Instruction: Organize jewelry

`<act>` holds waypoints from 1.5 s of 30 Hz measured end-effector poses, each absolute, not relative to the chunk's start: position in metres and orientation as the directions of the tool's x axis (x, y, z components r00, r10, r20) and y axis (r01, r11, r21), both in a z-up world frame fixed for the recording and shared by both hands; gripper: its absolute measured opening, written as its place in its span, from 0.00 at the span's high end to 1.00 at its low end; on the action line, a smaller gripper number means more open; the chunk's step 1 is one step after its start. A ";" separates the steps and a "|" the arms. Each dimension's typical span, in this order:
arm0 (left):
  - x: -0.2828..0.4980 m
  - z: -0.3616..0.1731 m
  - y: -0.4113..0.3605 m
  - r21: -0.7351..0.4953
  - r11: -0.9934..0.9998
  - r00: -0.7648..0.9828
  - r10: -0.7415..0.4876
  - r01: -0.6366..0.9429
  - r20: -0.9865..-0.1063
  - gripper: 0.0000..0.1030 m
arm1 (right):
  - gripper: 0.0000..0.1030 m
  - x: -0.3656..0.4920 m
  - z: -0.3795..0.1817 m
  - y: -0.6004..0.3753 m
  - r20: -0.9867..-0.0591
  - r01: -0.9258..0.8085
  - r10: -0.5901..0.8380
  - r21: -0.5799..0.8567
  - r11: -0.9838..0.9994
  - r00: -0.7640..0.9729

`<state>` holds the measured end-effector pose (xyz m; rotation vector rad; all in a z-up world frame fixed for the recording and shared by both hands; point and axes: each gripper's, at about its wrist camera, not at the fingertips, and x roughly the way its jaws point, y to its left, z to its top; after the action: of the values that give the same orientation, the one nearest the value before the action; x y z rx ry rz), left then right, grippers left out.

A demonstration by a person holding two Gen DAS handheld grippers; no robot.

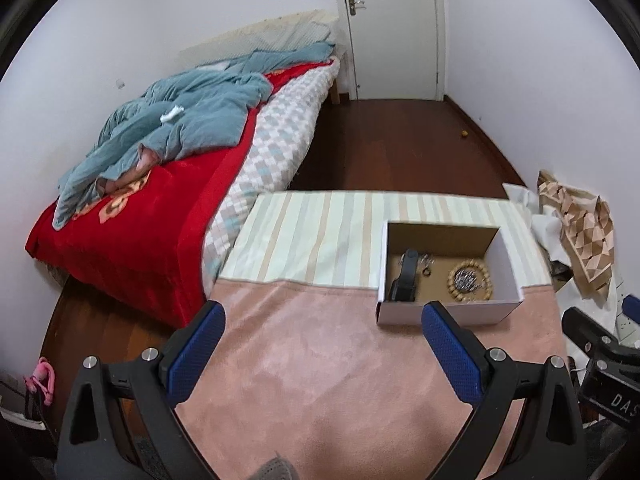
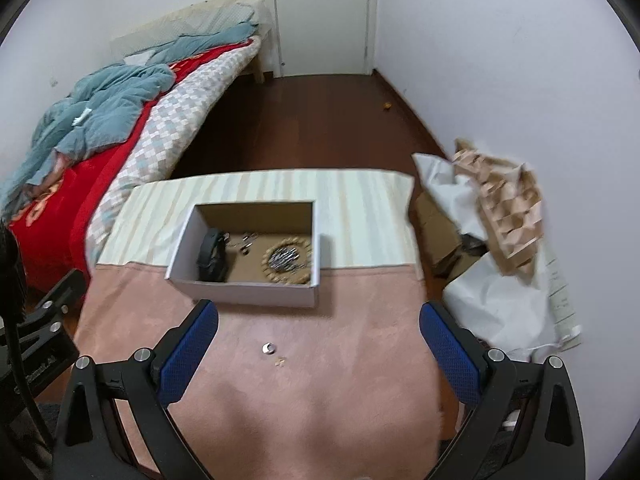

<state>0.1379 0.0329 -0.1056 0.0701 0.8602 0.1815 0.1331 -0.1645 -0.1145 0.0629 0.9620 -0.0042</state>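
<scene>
A white cardboard box [image 1: 440, 314] [image 2: 240, 294] with a brown inside stands on the pink cloth. In it lie a black watch [image 1: 405, 278] [image 2: 211, 256], a wooden bead bracelet [image 1: 470, 277] [image 2: 286, 261] around a silver chain, and small silver pieces [image 1: 426, 263] [image 2: 246, 242]. On the pink cloth in front of the box lie a silver ring [image 2: 267, 347] and a tiny gold piece [image 2: 281, 361]. My left gripper [image 1: 323, 322] is open and empty, left of the box. My right gripper [image 2: 319, 322] is open and empty, above the ring.
The pink cloth [image 1: 320, 360] and a striped cloth [image 1: 320, 232] cover the table. A bed [image 1: 140, 200] with a red blanket stands to the left. Crumpled paper and patterned wrapping [image 2: 504, 216] lie to the right. A closed door [image 2: 324, 16] is at the back.
</scene>
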 end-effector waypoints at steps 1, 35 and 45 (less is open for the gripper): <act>0.138 -0.114 0.034 0.147 0.980 0.624 0.200 -0.137 -0.755 0.03 | 0.01 0.134 -0.124 -0.164 -0.828 0.027 0.035 0.061 0.998 0.560; 0.153 -0.229 0.013 0.151 0.985 0.408 0.174 -0.087 -0.896 0.03 | 1.00 0.131 -0.265 -0.176 -0.876 0.051 0.082 0.121 0.991 0.475; 0.184 -0.256 -0.071 0.059 0.991 0.364 0.011 0.120 -0.932 0.16 | 1.00 0.133 -0.263 -0.227 -0.874 0.149 0.109 0.201 0.968 0.474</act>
<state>0.1839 -0.0711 -0.2556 0.1240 1.1976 -0.0707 0.1326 -0.2272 -0.2632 0.2645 1.0800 -0.0247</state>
